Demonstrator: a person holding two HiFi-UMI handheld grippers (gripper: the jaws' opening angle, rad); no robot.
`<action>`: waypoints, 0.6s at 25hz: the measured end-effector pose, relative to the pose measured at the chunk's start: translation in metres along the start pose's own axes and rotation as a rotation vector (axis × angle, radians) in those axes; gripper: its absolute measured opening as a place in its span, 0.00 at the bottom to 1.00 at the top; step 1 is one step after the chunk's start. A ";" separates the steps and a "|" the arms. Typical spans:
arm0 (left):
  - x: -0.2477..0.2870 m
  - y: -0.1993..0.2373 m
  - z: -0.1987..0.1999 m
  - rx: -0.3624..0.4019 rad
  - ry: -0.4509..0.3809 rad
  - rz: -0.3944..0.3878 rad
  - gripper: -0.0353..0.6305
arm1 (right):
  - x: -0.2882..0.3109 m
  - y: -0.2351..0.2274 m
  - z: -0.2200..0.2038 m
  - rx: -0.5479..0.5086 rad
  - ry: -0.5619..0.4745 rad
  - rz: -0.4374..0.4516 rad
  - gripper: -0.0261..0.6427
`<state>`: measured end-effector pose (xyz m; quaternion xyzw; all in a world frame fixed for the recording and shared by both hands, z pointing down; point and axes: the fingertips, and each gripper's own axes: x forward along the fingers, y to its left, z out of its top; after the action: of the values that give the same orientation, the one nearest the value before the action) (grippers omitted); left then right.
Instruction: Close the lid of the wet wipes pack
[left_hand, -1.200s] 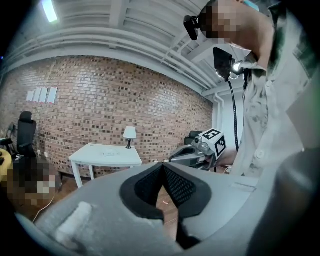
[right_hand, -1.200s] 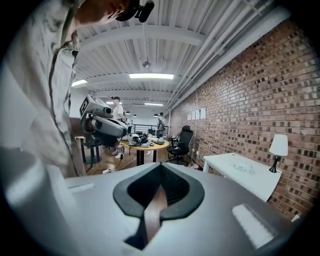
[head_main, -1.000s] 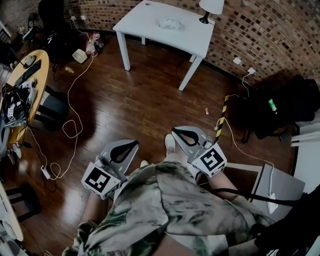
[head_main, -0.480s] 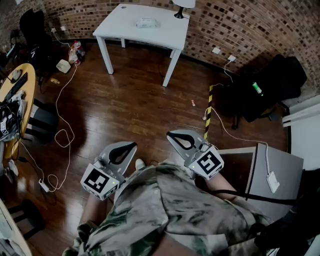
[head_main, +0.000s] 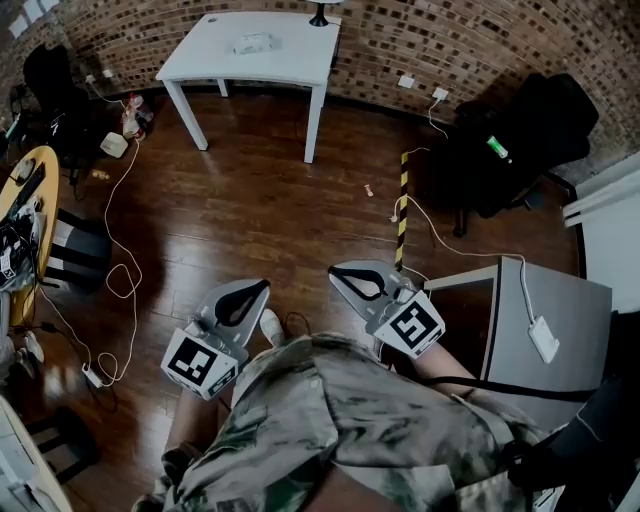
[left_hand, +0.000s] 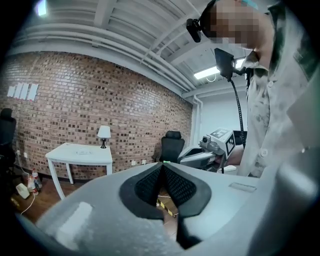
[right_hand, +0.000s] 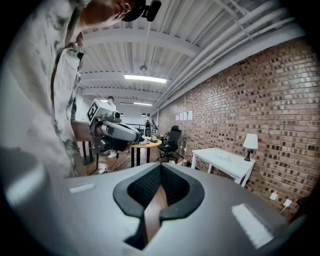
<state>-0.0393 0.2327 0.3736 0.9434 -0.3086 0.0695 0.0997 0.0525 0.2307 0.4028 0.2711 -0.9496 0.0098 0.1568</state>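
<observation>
Lying flat, wet wipes pack (head_main: 252, 43) runs lengthwise along table (head_main: 200, 58).

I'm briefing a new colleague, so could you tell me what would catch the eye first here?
The left gripper and right gripper are held low before the person, jaws shut and empty. Far off, a white table stands against the brick wall with the wet wipes pack on it.

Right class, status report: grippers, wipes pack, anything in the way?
Left gripper shut, empty; right gripper shut, empty. Wet wipes pack on far white table, untouched. Striped floor strip ahead.
</observation>
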 end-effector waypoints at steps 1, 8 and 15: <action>0.003 -0.011 -0.002 -0.001 0.007 0.004 0.05 | -0.010 0.000 -0.005 0.004 0.002 0.001 0.04; 0.015 -0.086 -0.013 -0.018 0.030 0.018 0.05 | -0.071 0.014 -0.024 -0.015 -0.005 0.025 0.05; 0.013 -0.133 -0.019 -0.015 0.047 0.013 0.05 | -0.105 0.037 -0.031 -0.005 -0.019 0.039 0.04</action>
<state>0.0491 0.3353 0.3751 0.9386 -0.3130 0.0901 0.1138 0.1273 0.3191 0.4030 0.2521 -0.9563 0.0077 0.1481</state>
